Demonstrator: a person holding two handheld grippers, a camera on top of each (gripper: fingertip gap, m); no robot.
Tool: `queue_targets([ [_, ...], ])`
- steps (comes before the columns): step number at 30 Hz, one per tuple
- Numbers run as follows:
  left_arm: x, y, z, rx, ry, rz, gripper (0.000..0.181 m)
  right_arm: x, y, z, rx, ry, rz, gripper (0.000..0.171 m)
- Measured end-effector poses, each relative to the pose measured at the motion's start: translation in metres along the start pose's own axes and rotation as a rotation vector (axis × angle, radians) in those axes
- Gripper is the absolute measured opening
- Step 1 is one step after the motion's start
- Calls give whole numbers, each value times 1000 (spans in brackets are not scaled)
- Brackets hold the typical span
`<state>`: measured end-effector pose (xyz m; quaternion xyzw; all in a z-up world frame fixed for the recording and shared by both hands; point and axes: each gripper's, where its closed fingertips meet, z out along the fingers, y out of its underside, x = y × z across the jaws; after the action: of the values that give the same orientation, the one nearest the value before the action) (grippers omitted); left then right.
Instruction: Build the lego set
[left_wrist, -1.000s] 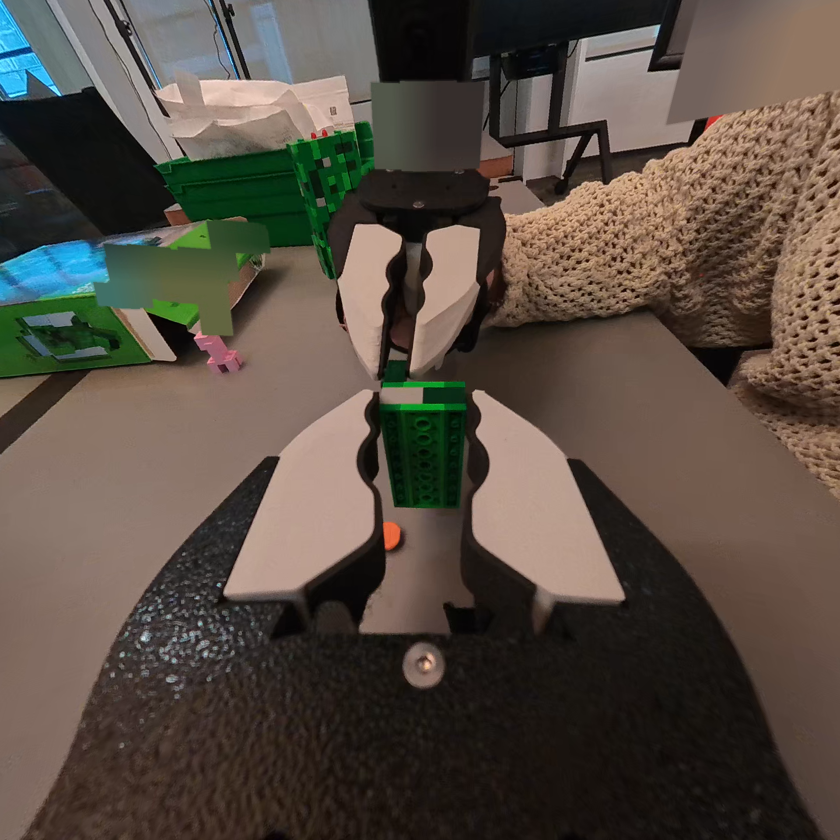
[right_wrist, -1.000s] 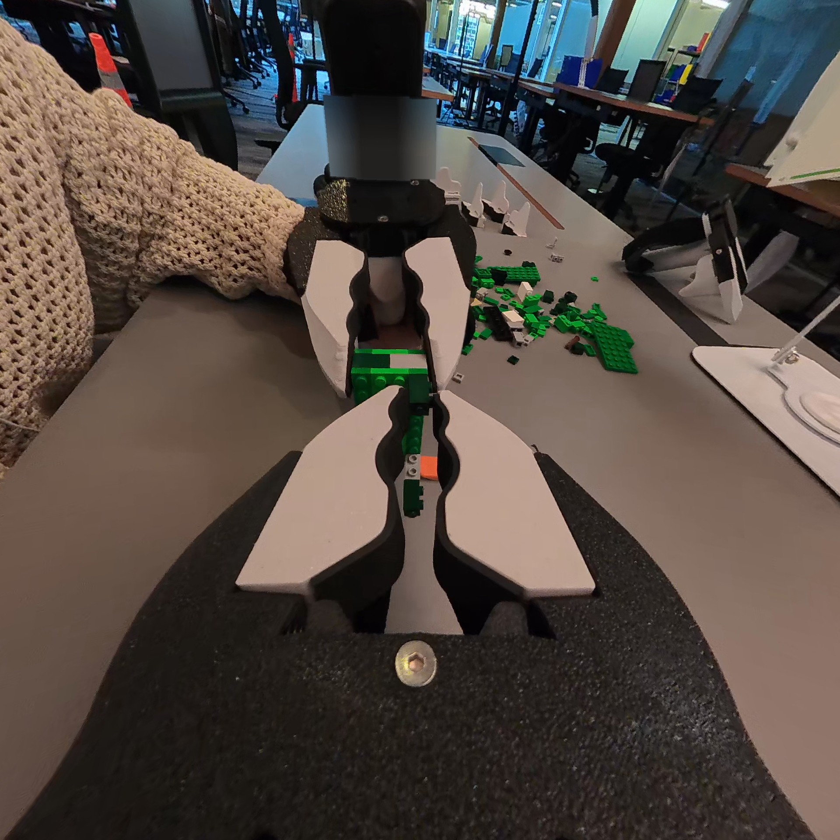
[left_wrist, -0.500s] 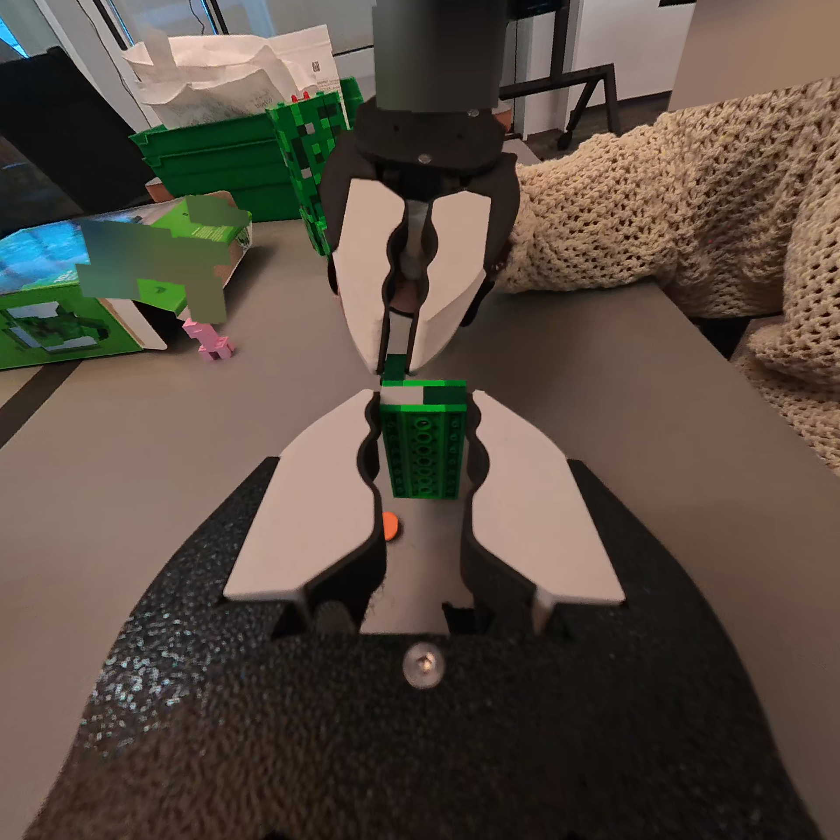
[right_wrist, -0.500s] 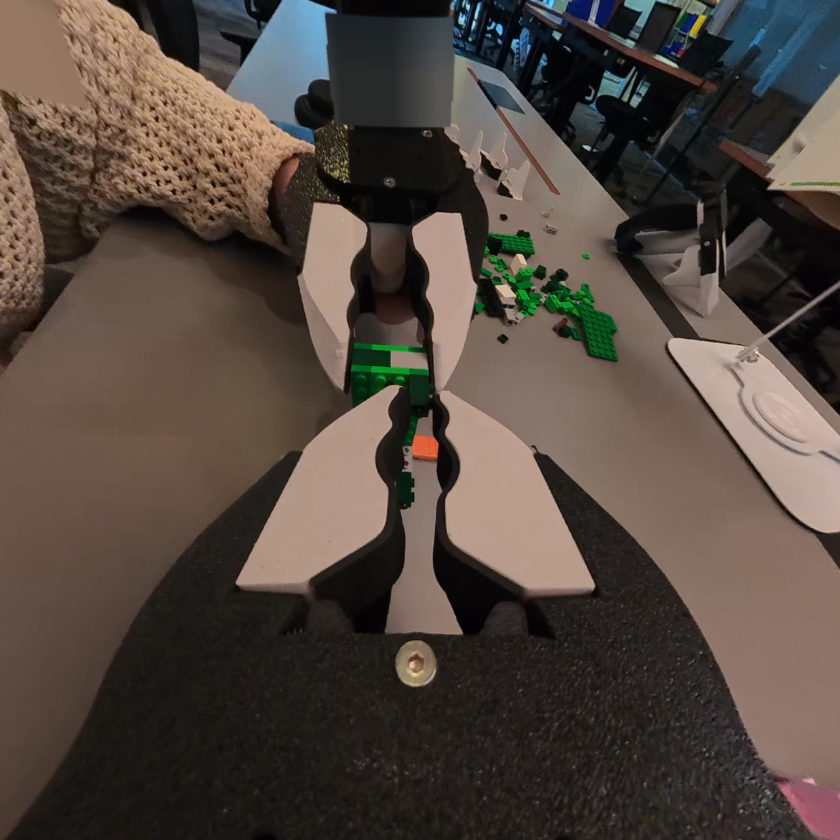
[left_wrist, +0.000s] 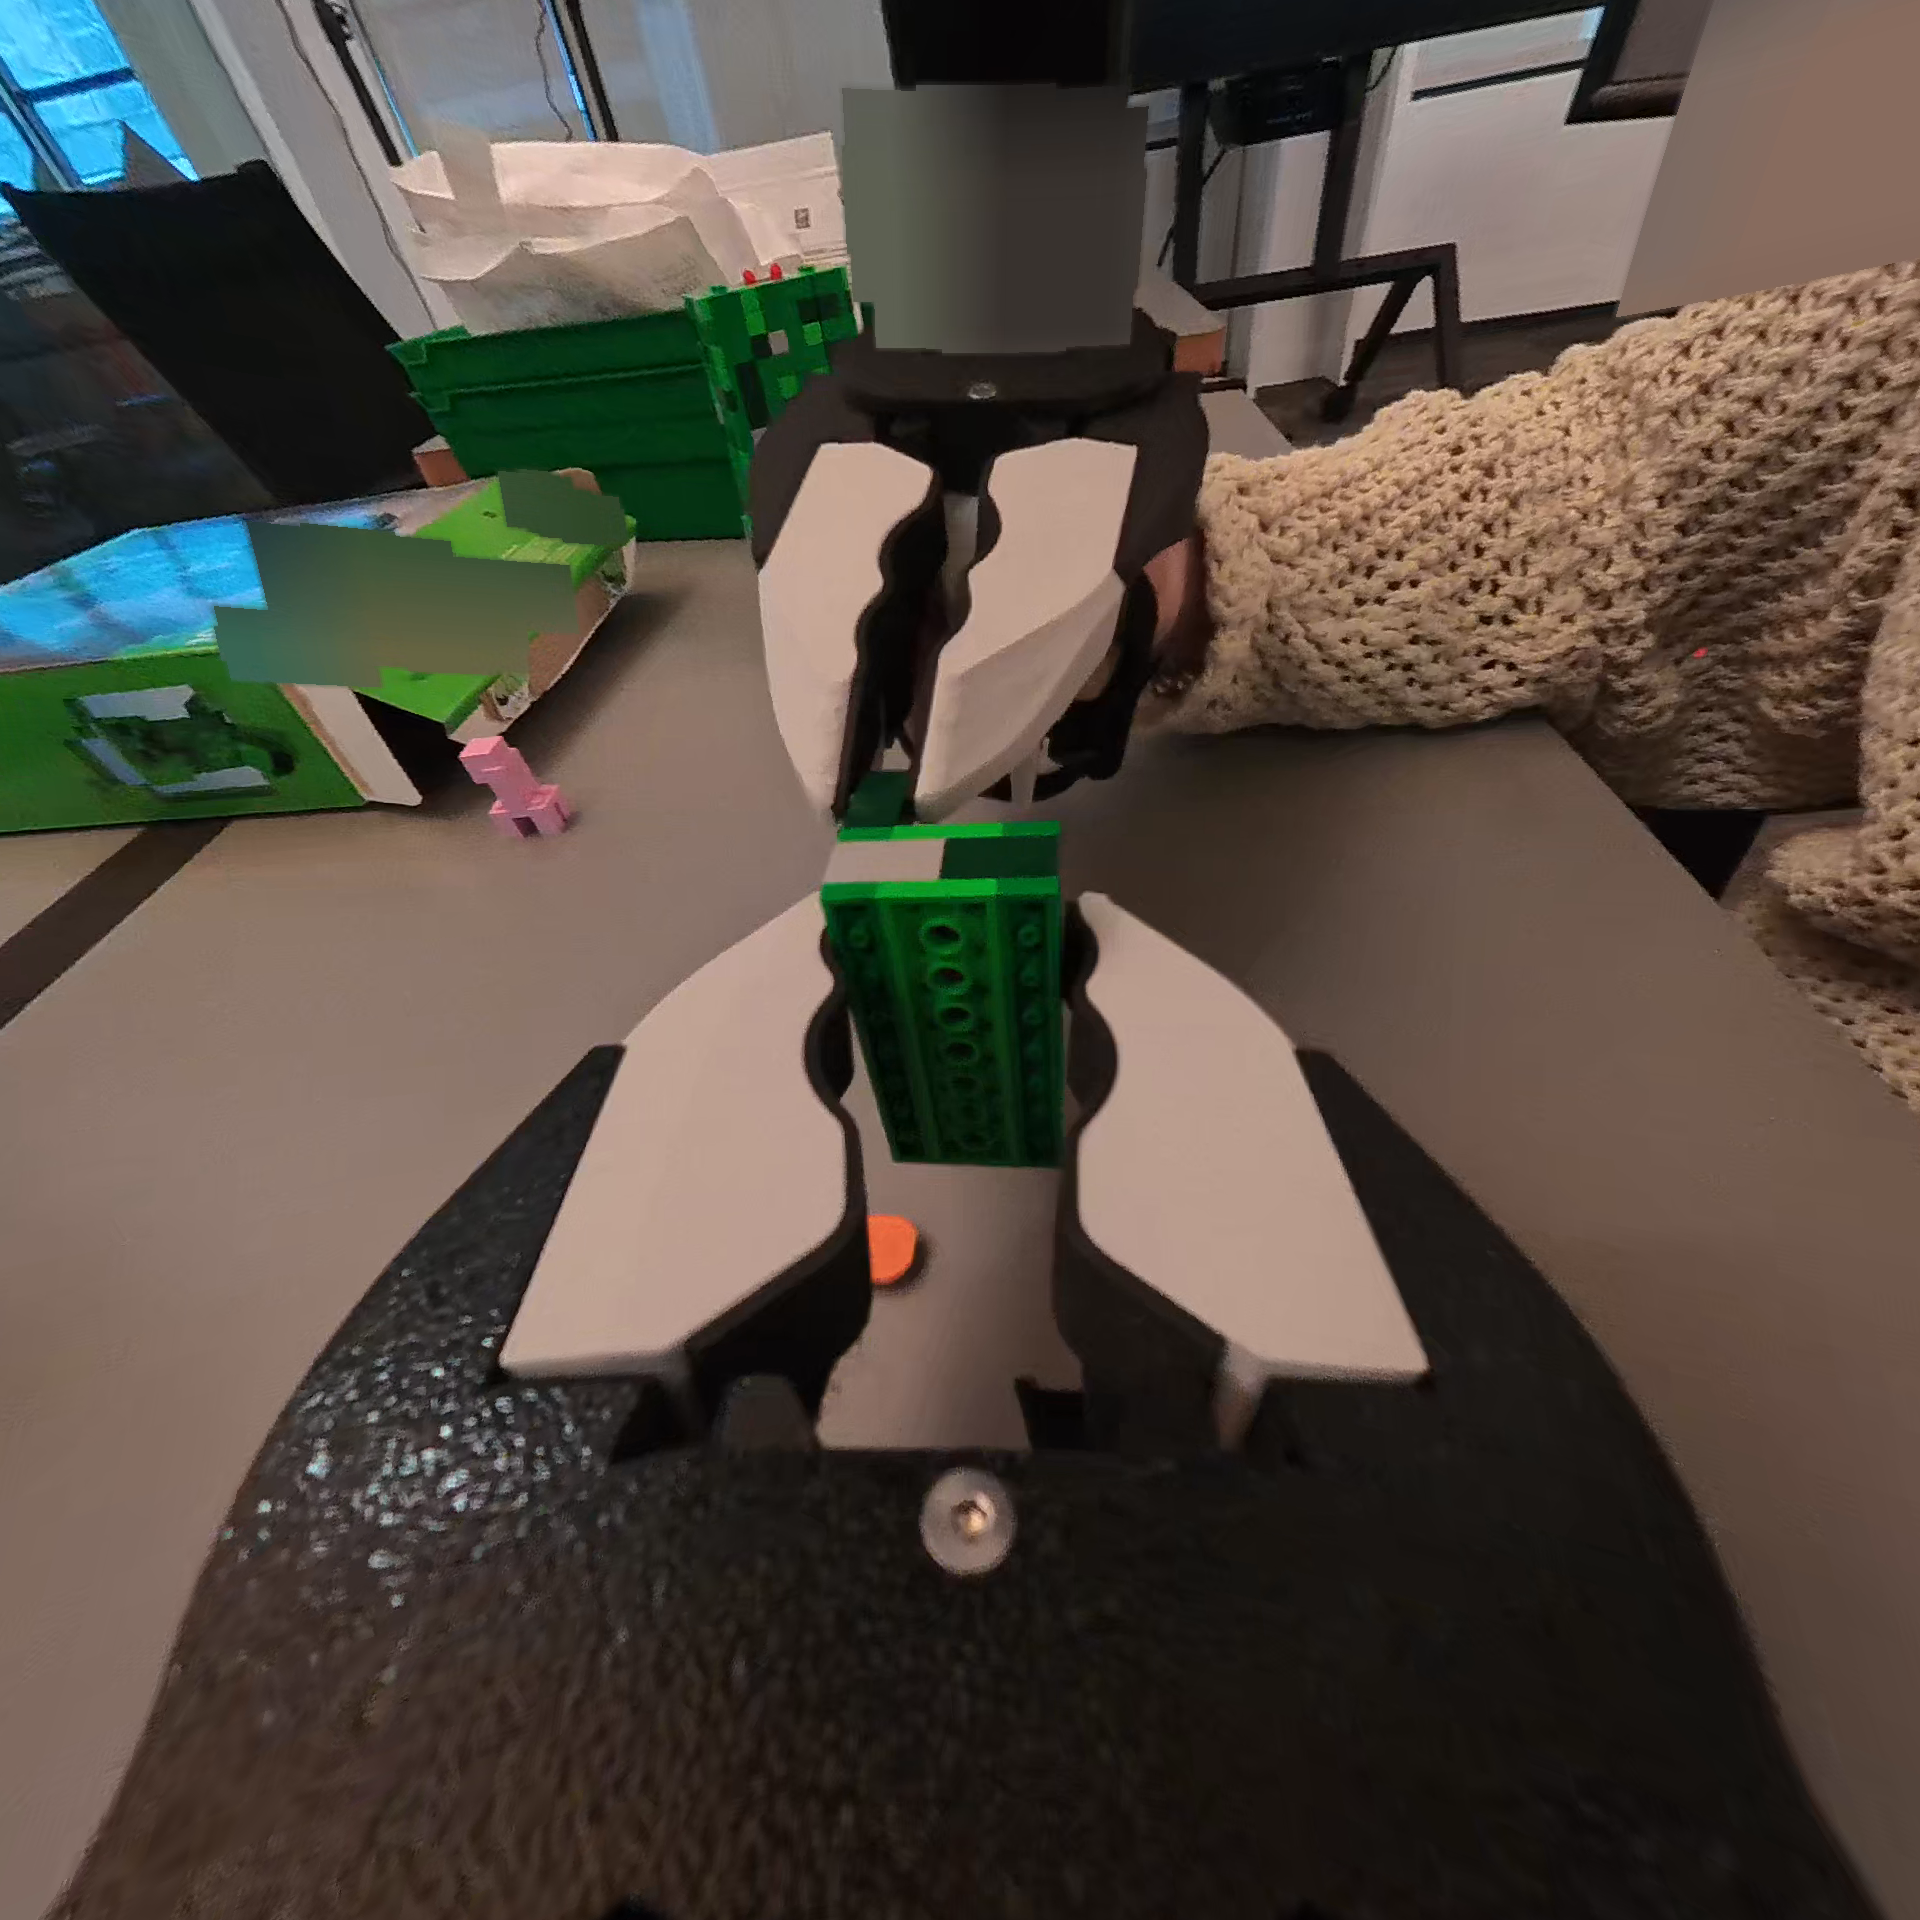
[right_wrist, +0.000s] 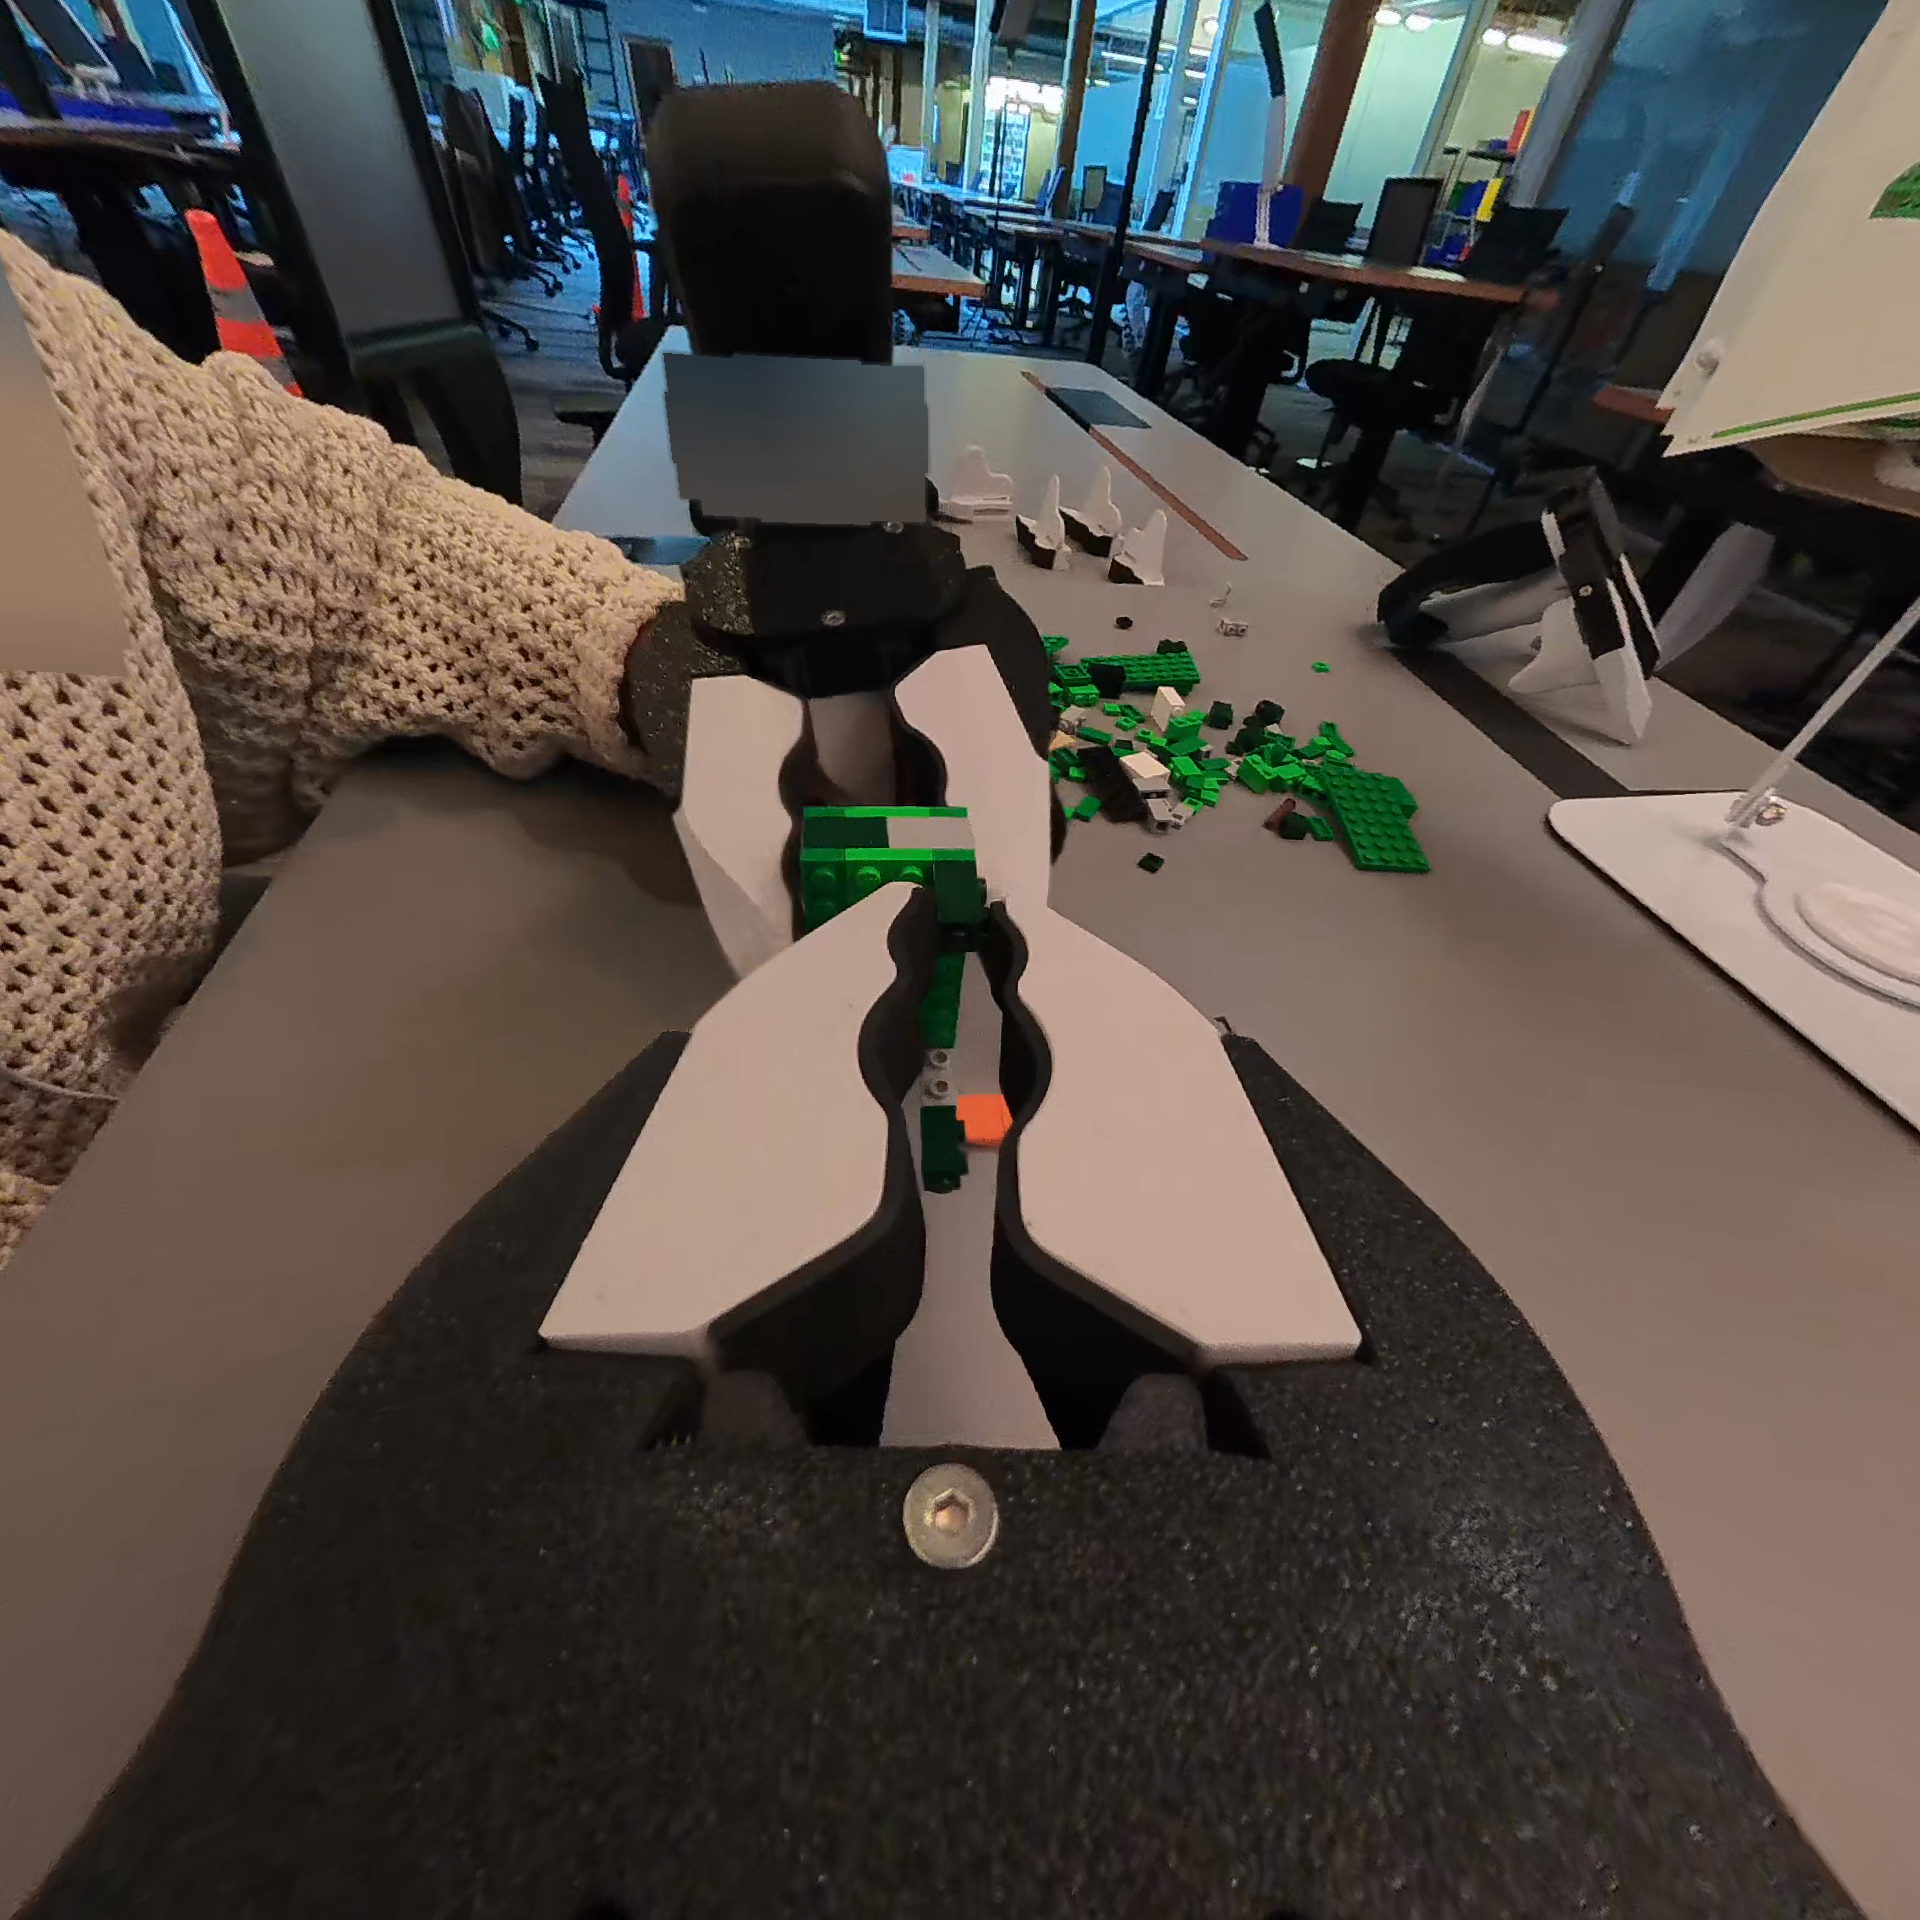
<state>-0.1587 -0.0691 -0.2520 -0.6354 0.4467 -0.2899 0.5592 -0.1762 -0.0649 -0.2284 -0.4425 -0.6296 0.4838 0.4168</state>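
Observation:
My left gripper is shut on a green lego assembly, whose studless underside faces the camera. The assembly has a white and dark green top edge. My right gripper faces it from the far side, shut on a small dark green piece that touches the assembly's top left edge. In the right wrist view my right gripper pinches the dark green piece against the assembly, which is held in the left gripper. An orange piece lies on the table below.
Loose green bricks and a green plate lie on the grey table to the right. A lego box, a pink figure, green bins and a built green model are at the far left. A white stand base is at the right. Only a small space, under 4 cm, lies between the two pairs of fingers.
Both grippers stay shut on their pieces and pressed together. The pair tilted slightly and then came back; the small piece keeps touching the assembly's top edge.

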Motion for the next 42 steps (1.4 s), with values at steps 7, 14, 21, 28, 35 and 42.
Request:
queue_targets([
  [7, -33, 6, -22, 78, -94, -98, 36, 13, 13, -15, -90, 44, -85, 17],
  [14, -59, 9, -39, 136, -145, -231, 36, -52, 71, -6, -417, -332, -61, 18],
  [21, -54, 11, -36, 111, -123, -213, 36, -66, 89, 4, -544, -352, -51, 19],
  [28, -48, 7, -35, 135, -75, -214, 36, -70, 96, 7, -596, -352, -66, 18],
  [35, -37, -5, -38, 223, 39, -279, 36, -63, 94, 10, -573, -302, -128, 10],
  [42, -20, -38, -65, 501, 345, -467, 36, -26, 49, 5, -264, -84, -289, 9],
])
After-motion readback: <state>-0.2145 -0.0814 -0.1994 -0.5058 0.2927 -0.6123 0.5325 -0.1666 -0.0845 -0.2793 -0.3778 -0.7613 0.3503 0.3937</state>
